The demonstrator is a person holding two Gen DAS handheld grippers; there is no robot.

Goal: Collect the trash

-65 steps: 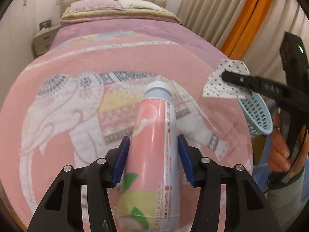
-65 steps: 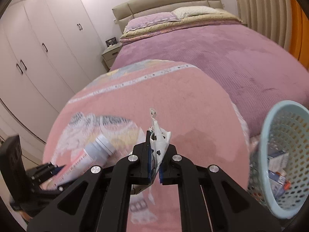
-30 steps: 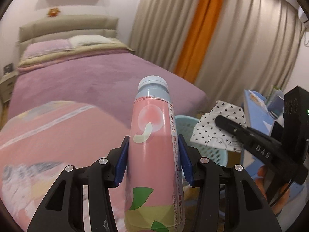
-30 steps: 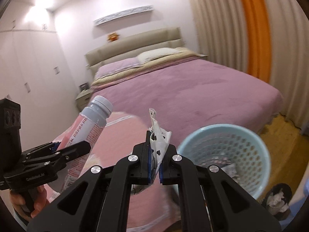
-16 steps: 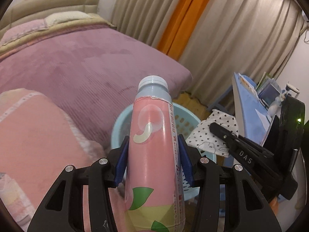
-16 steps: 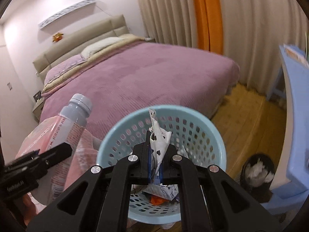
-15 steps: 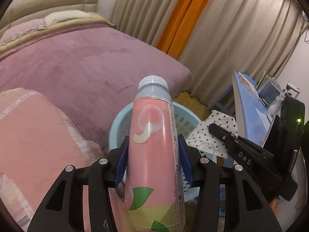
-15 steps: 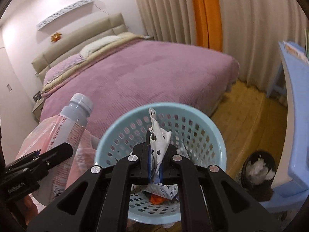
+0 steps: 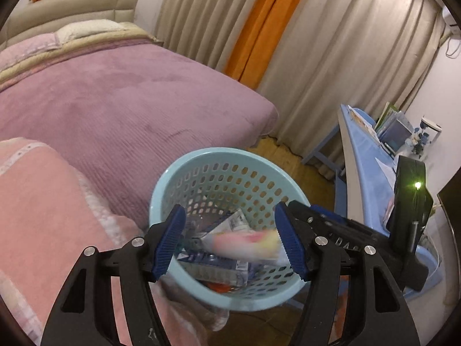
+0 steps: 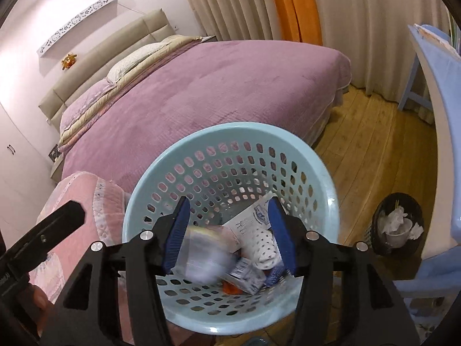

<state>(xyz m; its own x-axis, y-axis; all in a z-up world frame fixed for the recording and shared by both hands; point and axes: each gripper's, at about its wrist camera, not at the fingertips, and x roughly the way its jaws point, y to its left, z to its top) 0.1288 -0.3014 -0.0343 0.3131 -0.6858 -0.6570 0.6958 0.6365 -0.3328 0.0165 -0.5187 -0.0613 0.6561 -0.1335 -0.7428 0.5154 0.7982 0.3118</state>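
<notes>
Two views are up for me. In the left wrist view, my left gripper (image 9: 230, 243) hangs over the light blue basket (image 9: 201, 155), its jaws opening with blue pads (image 9: 170, 240) apart and nothing pressed between them; the pink bottle (image 9: 245, 245) shows as a blur lying crosswise inside the basket, over cartons and wrappers. The right gripper (image 9: 314, 219) reaches in from the right, just beside my own right finger, with a green light on its black body. The basket sits against the corner of the bed (image 9: 115, 98), a pink blanket (image 9: 43, 201) to its left, curtains (image 9: 331, 57) behind and a blue worktop (image 9: 360, 173) on the right. In the right wrist view, my right gripper (image 10: 230, 235) also points down into the basket (image 10: 230, 132), jaws opening and clear of everything. The dotted wrapper (image 10: 266, 248) lies in the basket near the right pad, beside the blurred bottle (image 10: 206, 252) and a small carton (image 10: 245, 274). The left gripper (image 10: 43, 236) enters at the lower left. A dark bin (image 10: 397, 225) with crumpled paper stands on the wooden floor (image 10: 374, 144), well apart from the basket.
</notes>
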